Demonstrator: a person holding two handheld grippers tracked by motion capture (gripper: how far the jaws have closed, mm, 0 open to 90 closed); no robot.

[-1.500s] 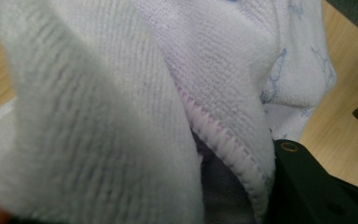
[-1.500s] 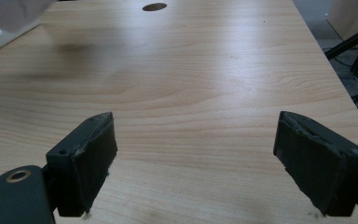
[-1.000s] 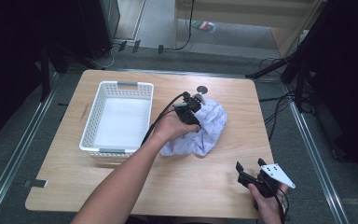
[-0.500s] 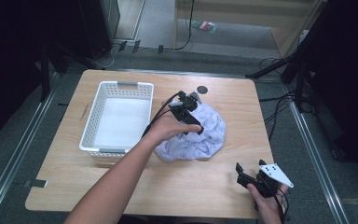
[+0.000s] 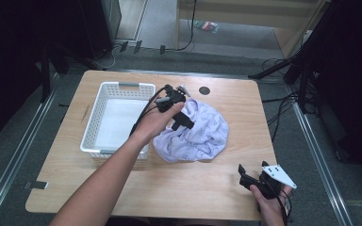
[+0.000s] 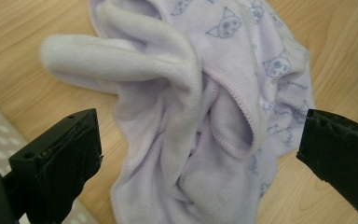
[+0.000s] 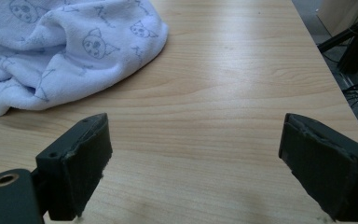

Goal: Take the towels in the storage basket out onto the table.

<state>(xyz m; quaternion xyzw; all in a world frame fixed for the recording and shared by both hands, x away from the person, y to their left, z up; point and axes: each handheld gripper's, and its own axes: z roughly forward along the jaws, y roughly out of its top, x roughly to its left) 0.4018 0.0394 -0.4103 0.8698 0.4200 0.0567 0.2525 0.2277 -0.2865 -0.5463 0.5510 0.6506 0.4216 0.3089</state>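
1. Nearest the person, the right gripper sat low on the light wooden table, well apart from the white slatted plastic basket and on the far side of the towel from it. Its jaws stood wide apart over bare wood and held nothing, exactly as in the two earlier frames.
2. Farther out, just beside the basket's right wall, lay the crumpled lilac fleece towel printed with small cat faces. Over the last second its heap had shifted: first bunched under the hand, it now spread wider on the table, a loose flap turned up toward the basket side.
3. Over that towel, on its basket side, the left gripper hovered. In the left gripper view its jaws were fully spread on either side of the folds, gripping nothing; earlier the hand had pressed lower into the cloth.
4. My reading: the cloth had been let go or regripped, so the likely lift into the basket, farthest left, remained undone.
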